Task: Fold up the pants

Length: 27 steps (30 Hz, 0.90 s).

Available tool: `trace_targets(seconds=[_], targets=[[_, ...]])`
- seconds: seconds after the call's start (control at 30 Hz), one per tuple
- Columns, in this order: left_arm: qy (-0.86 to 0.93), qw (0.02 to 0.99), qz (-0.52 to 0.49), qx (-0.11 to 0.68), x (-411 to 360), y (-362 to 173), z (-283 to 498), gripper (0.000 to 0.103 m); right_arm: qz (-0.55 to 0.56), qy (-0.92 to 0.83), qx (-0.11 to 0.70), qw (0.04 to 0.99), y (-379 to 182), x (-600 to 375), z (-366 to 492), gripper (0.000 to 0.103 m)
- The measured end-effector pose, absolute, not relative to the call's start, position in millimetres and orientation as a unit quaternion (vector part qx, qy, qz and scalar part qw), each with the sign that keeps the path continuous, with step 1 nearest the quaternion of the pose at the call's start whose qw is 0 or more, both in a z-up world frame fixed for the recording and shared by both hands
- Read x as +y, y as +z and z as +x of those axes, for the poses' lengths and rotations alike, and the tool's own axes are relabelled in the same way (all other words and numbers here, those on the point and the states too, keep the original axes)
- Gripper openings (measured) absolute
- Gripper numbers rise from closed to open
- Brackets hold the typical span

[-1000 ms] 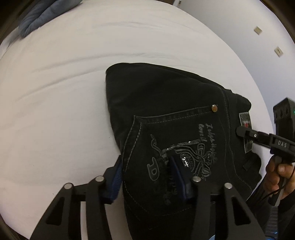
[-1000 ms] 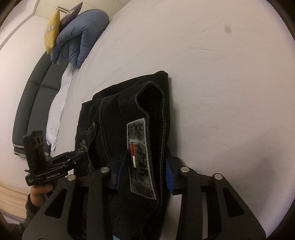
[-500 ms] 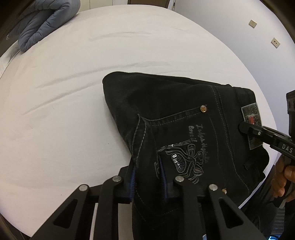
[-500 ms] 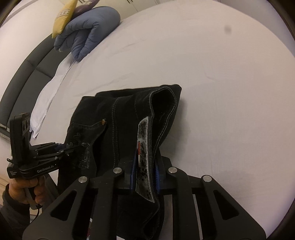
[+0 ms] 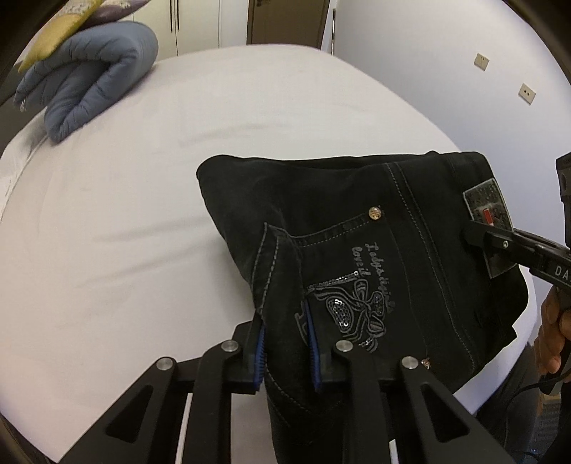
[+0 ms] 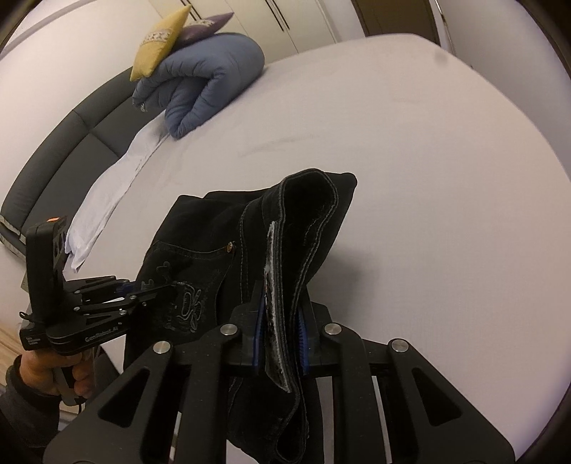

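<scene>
**A:** So what's on the left side here?

**B:** Far left there's a rolled-up blue quilt (image 5: 96, 75) at the head of the bed (image 5: 142, 200), with a yellow cushion (image 6: 160, 43) and a purple one (image 6: 208, 25) stacked on it. A dark grey headboard (image 6: 64, 142) curves behind, and a white cloth (image 6: 110, 189) lies along the bed's edge.

**A:** And the pants?

**B:** Black jeans (image 5: 339, 221), folded into a thick bundle, near edge pulled up off the white sheet while the far end looks like it's on the bed. Back pocket faces up with an embroidered design (image 5: 353, 307) and a brass rivet (image 5: 375, 213).

**A:** Left hand-held gripper?

**B:** The left hand-held gripper (image 5: 285, 342) is clenched on the jeans, blue pads (image 5: 259, 348) squeezing a bunched ridge of denim right at the pocket's corner. In the right wrist view you can see a hand (image 6: 46, 371) holding its handle.

**A:** Right one?

**B:** The right hand-held gripper (image 6: 280, 332) is grasping the waistband, pinched tight on the grey brand patch (image 5: 487, 210), which stands edge-on between the pads. Waistband loops open above it.

**A:** Anything further right?

**B:** Bare sheet, then a white wall with two small plates (image 5: 503, 76).
</scene>
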<state>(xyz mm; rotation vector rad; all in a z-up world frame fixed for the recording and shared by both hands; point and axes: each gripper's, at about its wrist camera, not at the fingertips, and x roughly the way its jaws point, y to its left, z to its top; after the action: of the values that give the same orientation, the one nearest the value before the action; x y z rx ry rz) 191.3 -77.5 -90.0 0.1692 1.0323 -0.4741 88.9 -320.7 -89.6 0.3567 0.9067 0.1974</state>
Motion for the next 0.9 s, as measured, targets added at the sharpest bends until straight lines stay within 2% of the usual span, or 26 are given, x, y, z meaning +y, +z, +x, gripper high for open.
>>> trace_targets(seconds=[0.23,0.37,0.47,0.53,0.6,0.67,0.73,0.77,0.83,0.87,0.9], targets=[[-0.225,0.847,0.079,0.475,-78,-76,234,0.020,0.185,0.084,0.436,0.877,-87,-364,137,0.014],[-0.227,0.838,0.074,0.491,-94,-95,255,0.021,0.202,0.071,0.456,0.864,-113,-394,163,0.014],[-0.218,0.822,0.063,0.522,-96,-129,267,0.022,0.213,0.050,0.493,0.842,-152,-410,175,0.017],[-0.212,0.822,0.059,0.526,-97,-139,266,0.026,0.229,0.034,0.503,0.833,-174,-421,174,0.028],[-0.209,0.826,0.054,0.521,-95,-140,260,0.030,0.261,0.032,0.490,0.831,-186,-431,165,0.031],[-0.209,0.830,0.043,0.515,-89,-138,256,0.035,0.274,0.030,0.478,0.834,-184,-439,156,0.044],[-0.211,0.838,0.024,0.503,-78,-130,244,0.036,0.257,0.012,0.475,0.842,-174,-441,144,0.049],[-0.210,0.843,0.016,0.495,-70,-126,238,0.039,0.249,0.005,0.471,0.846,-168,-441,138,0.049],[-0.209,0.867,-0.004,0.453,-53,-102,218,0.059,0.235,0.000,0.446,0.863,-146,-440,116,0.049],[-0.208,0.883,-0.009,0.420,-44,-86,204,0.065,0.225,-0.006,0.430,0.874,-130,-437,102,0.049],[-0.202,0.899,-0.008,0.389,-38,-72,194,0.079,0.215,-0.012,0.418,0.883,-115,-427,93,0.049]])
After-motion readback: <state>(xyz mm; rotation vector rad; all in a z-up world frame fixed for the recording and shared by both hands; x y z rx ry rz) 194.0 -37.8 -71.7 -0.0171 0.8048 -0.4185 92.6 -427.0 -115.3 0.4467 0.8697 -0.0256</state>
